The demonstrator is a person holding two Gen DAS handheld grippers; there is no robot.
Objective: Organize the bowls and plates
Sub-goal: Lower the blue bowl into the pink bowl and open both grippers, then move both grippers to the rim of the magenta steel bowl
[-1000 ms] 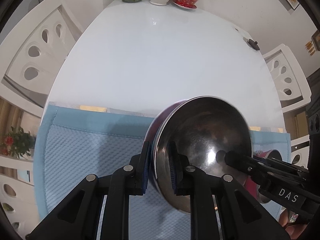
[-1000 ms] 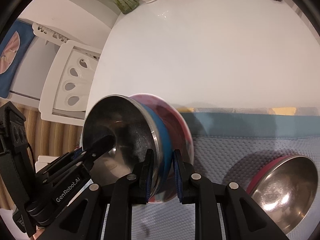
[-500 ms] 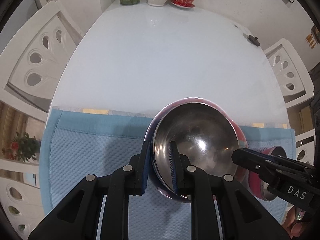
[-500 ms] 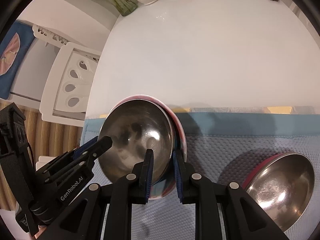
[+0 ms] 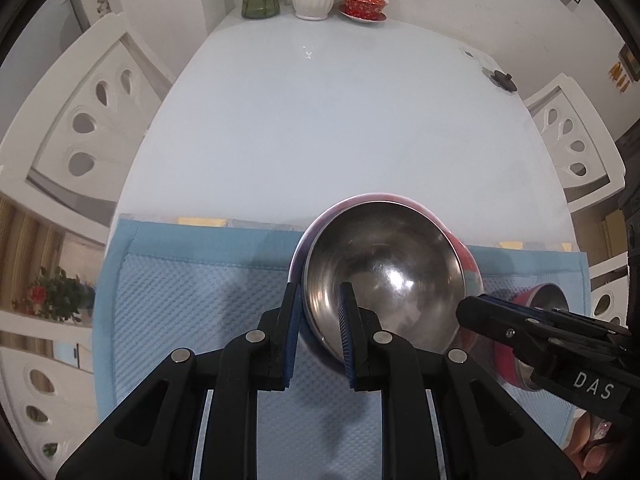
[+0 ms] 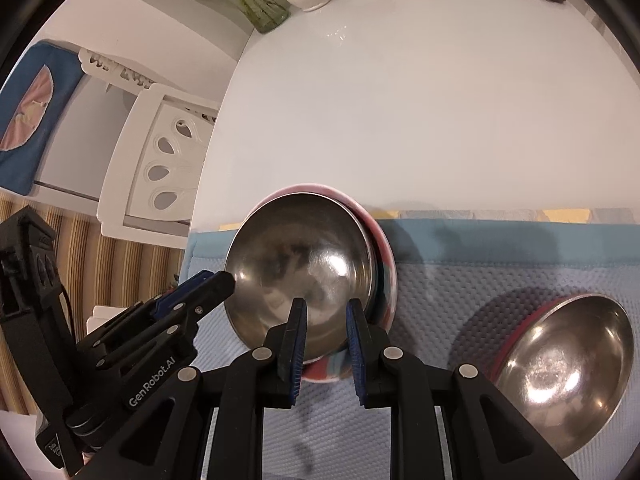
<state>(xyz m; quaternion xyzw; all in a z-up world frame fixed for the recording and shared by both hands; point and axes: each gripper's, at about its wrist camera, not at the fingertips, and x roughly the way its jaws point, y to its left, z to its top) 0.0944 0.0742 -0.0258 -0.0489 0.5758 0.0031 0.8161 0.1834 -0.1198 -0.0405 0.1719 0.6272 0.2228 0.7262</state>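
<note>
A steel bowl (image 5: 384, 276) (image 6: 300, 264) lies nearly level inside a pink patterned plate (image 5: 466, 256) (image 6: 386, 280) on the blue mat (image 5: 180, 300). My left gripper (image 5: 320, 320) is shut on the bowl's near-left rim, one pad inside and one outside. From the other side my right gripper (image 6: 326, 336) is shut on the bowl's near rim. The plate's edge shows between its fingers, and I cannot tell whether it is pinched too. Each gripper appears in the other's view: the right gripper (image 5: 472, 312) at the bowl's right, the left gripper (image 6: 224, 280) at its left.
A second steel bowl (image 6: 560, 360) (image 5: 548, 300) with a red outside sits on the mat to the right. The white table (image 5: 320, 120) stretches beyond, with vases and a red teacup (image 5: 364, 0) at its far end and a small dark lid (image 5: 502, 78). White chairs (image 5: 88, 120) flank the table.
The bowl and plate stood steeply tilted a second ago. They have come down to lie almost flat on the mat, with both grippers still clamped on the rim.
</note>
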